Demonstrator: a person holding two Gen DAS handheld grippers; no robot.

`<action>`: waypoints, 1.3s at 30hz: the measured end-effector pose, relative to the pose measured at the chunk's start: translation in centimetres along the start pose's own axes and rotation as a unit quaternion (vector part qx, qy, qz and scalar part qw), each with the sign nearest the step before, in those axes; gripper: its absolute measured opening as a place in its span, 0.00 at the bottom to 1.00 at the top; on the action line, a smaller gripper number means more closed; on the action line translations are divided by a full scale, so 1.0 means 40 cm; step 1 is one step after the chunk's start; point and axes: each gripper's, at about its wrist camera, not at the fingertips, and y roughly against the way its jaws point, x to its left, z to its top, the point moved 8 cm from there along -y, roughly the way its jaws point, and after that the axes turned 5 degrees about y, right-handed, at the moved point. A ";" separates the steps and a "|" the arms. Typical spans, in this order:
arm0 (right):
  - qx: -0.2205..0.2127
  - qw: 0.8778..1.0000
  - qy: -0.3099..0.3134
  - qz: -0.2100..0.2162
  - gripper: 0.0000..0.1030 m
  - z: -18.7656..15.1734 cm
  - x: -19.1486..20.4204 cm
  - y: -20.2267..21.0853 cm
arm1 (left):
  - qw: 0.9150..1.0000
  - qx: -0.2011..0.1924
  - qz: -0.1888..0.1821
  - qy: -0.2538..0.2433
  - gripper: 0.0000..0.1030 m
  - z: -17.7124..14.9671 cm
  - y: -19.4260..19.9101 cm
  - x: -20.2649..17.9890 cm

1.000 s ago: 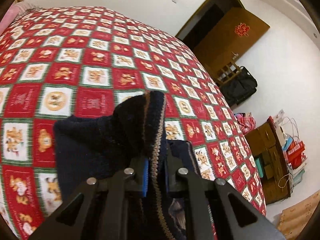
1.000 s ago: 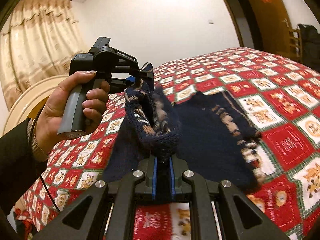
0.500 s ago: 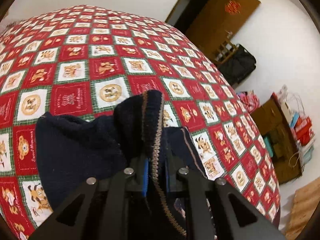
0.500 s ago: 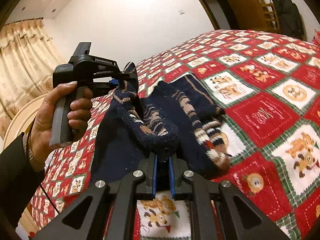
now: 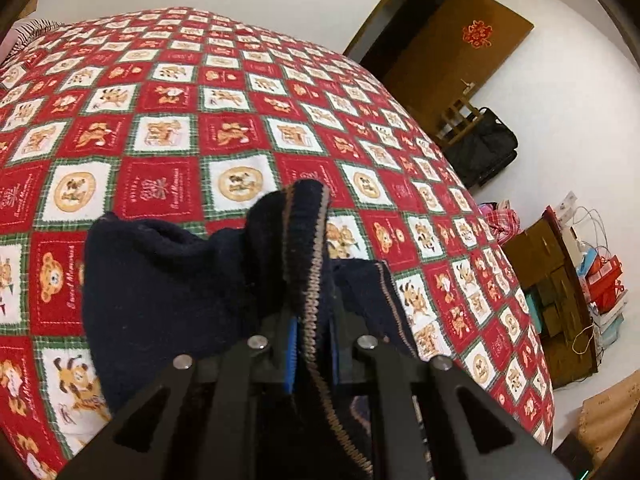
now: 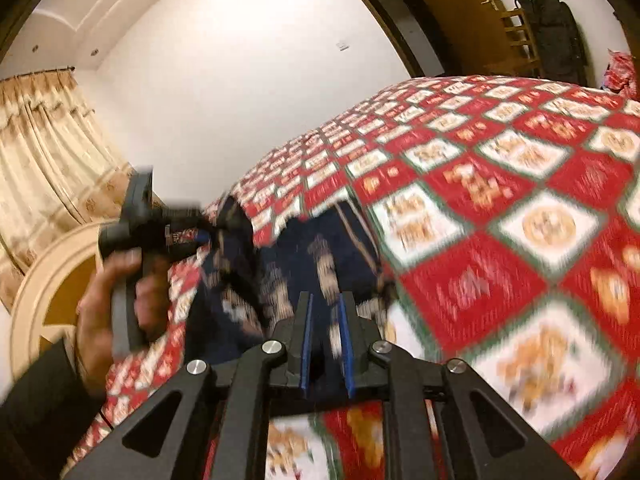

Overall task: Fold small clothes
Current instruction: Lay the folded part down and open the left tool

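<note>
Bed: red, white and green patchwork quilt [image 5: 160,128] filling most of both views, white walls behind.
Room bits: brown door [image 5: 452,52] at 1 o'clock in the left view, black bag [image 5: 480,152] just below it, stacked boxes [image 5: 600,280] at 3 o'clock; cream curtain [image 6: 44,152] at 9 o'clock in the right view.
Sweater: navy knit sweater [image 5: 160,288] lying on the quilt at 7 to 8 o'clock of the left view, one trimmed edge pulled up into a peak near the middle, the rest spread flat.
Left tongs [image 5: 313,320]: pressed together on that tan-striped edge, trim running straight down between the blue pads.
Left hand [image 6: 108,308]: wrapped round the grey handle at 9 o'clock in the right view, dark sleeve below it.
Right tongs [image 6: 326,300]: pads standing a little apart, just been opening; dark knit showing in the gap but not looking squeezed, though pretty blurry there.
Right view overall: smeared, patterned side of the sweater at 11 o'clock from the tong tips.
</note>
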 end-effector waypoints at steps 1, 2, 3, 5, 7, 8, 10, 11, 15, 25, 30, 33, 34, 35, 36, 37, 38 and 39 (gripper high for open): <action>0.006 1.000 -0.001 0.010 0.13 0.025 0.006 -0.022 | 1.000 0.000 -0.006 0.005 0.13 -0.007 0.005 0.009; 0.028 0.999 -0.002 0.030 0.13 0.046 0.017 -0.060 | 1.000 -0.001 -0.009 0.009 0.13 -0.010 0.008 0.013; 0.045 0.998 -0.001 0.049 0.13 0.064 0.033 -0.102 | 1.000 -0.002 -0.013 0.012 0.13 -0.012 0.011 0.016; 0.099 0.991 0.019 0.086 0.13 0.078 0.084 -0.209 | 1.000 -0.002 -0.021 0.019 0.13 -0.016 0.015 0.021; 0.154 0.983 0.041 0.095 0.16 0.064 0.117 -0.305 | 0.999 -0.002 -0.028 0.025 0.13 -0.017 0.019 0.023; 0.184 0.977 0.055 0.091 0.21 0.047 0.131 -0.362 | 0.999 -0.002 -0.032 0.029 0.13 -0.016 0.020 0.024; 0.215 0.970 0.072 0.085 0.22 0.026 0.141 -0.424 | 0.999 -0.002 -0.038 0.031 0.12 -0.015 0.024 0.024; 0.226 0.968 0.071 0.083 0.22 0.019 0.143 -0.455 | 0.999 -0.001 -0.041 0.030 0.12 -0.016 0.025 0.023; 0.265 0.957 0.077 0.090 0.22 -0.011 0.151 -0.507 | 0.999 0.007 -0.048 0.020 0.13 -0.023 0.015 0.015; 0.178 0.976 0.100 0.071 0.09 0.051 0.152 -0.385 | 0.998 -0.001 -0.057 -0.013 0.12 -0.031 0.010 -0.073; 0.136 0.985 0.099 0.032 0.09 0.096 0.092 -0.325 | 0.997 -0.002 -0.071 -0.028 0.12 -0.028 -0.004 -0.152; 0.162 0.984 0.076 0.010 0.11 0.070 0.015 -0.366 | 0.998 0.010 -0.053 -0.036 0.12 -0.031 -0.067 -0.162; 0.164 0.984 0.061 -0.013 0.15 0.063 -0.021 -0.364 | 0.998 0.019 -0.046 -0.030 0.12 -0.033 -0.092 -0.154; 0.167 0.984 0.045 -0.029 0.15 0.060 -0.059 -0.354 | 0.999 0.027 -0.034 -0.019 0.12 -0.038 -0.117 -0.135; 0.168 0.985 0.031 -0.015 0.15 0.059 -0.074 -0.333 | 0.999 0.029 -0.024 -0.005 0.12 -0.041 -0.132 -0.113; 0.165 0.986 0.026 0.012 0.17 0.063 -0.076 -0.304 | 0.999 0.034 -0.028 0.012 0.12 -0.045 -0.140 -0.096; 0.165 0.986 0.033 0.021 0.28 0.062 -0.070 -0.272 | 0.998 0.036 -0.038 0.017 0.12 -0.049 -0.139 -0.090; 0.164 0.985 0.042 0.031 0.41 0.060 -0.058 -0.241 | 0.999 0.031 -0.038 0.011 0.12 -0.050 -0.132 -0.087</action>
